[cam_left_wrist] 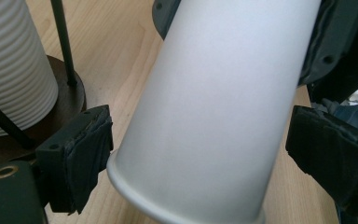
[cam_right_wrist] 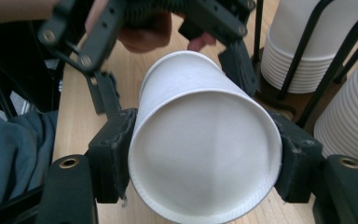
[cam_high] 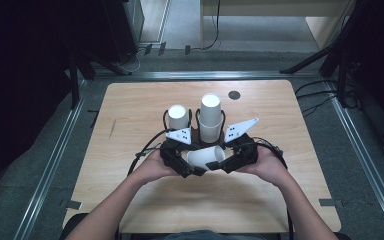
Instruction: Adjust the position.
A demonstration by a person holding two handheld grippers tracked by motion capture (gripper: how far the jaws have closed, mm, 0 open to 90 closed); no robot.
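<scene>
Lying on its side just below the middle of the high view, a single white paper cup is caught between two tools above the wooden surface. At its right the right tool is clenched on the cup: in the right gripper view both black pads press against the rim on either side, at the lower middle of the frame, with the cup's open mouth facing the camera. The left tool comes in from the left of the high view. In the left gripper view the cup runs diagonally from the lower middle to the upper right of the frame; the left pad sits right against the rolled rim at lower left, while the right pad stands a little clear of the cup wall, so this tool reads as released around the cup, not squeezing it. Just above the held cup in the high view stands a dark wire holder carrying two stacks of white cups, a shorter stack on the left and a taller stack on the right. A person's hands grip both tools from the bottom of that frame.
</scene>
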